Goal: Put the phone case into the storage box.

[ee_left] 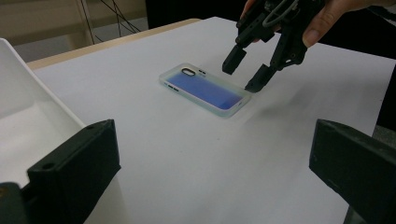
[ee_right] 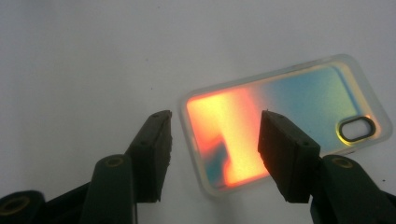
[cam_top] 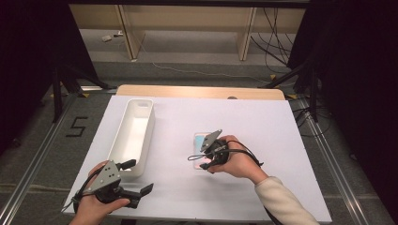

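Hovering at the centre of the high view, the right tool (cam_top: 207,161) points down over the near end of a phone case (ee_left: 204,88), its jaws partly open with nothing between them; one jaw hangs over the case's short edge, the other over its iridescent back, and neither appears to press on it. The translucent case lies flat on the white surface (cam_top: 263,126), right of a white bin (cam_top: 133,136) in the left half of the frame. Being thin and flat, it gives little edge to catch, so the jaws could slide across its glossy back or push it away. At lower left, the left tool (cam_top: 141,178) rests near the bin, jaws wide open and empty.
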`<state>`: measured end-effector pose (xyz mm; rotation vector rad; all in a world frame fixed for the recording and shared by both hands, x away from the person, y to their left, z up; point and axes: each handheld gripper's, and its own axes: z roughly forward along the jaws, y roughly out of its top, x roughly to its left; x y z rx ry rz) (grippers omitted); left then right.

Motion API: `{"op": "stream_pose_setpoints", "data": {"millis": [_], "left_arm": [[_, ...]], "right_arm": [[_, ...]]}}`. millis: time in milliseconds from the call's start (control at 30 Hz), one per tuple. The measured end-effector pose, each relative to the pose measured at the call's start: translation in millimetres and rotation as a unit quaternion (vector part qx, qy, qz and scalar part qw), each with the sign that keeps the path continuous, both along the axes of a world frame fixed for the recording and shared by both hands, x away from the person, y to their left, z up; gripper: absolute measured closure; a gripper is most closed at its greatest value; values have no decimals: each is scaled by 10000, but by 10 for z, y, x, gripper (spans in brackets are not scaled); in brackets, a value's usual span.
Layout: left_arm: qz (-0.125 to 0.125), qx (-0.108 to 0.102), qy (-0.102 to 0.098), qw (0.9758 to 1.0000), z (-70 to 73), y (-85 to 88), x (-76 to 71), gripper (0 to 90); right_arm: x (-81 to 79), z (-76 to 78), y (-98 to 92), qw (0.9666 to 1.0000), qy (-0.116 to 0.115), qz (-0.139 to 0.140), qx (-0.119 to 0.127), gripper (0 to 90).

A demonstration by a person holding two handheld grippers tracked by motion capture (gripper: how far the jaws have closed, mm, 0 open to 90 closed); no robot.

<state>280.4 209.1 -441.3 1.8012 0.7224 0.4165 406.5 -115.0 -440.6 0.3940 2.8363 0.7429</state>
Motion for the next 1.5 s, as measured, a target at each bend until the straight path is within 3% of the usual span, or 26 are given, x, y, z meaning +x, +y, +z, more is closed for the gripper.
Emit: {"op": "stream_pose_setpoints", "data": {"millis": [400, 1000, 1500], "left_arm": [[-1, -13, -6, 10000, 0, -1, 0, 10], [16, 7, 3, 10000, 6, 3, -5, 10], [19, -15, 20, 10000, 6, 2, -7, 10]], "right_arm": [[23, -104, 96, 9979, 253, 254, -539, 487], [32, -166, 153, 9957, 268, 348, -812, 609], [46, -184, 201, 9929, 309, 464, -1046, 654]]}}
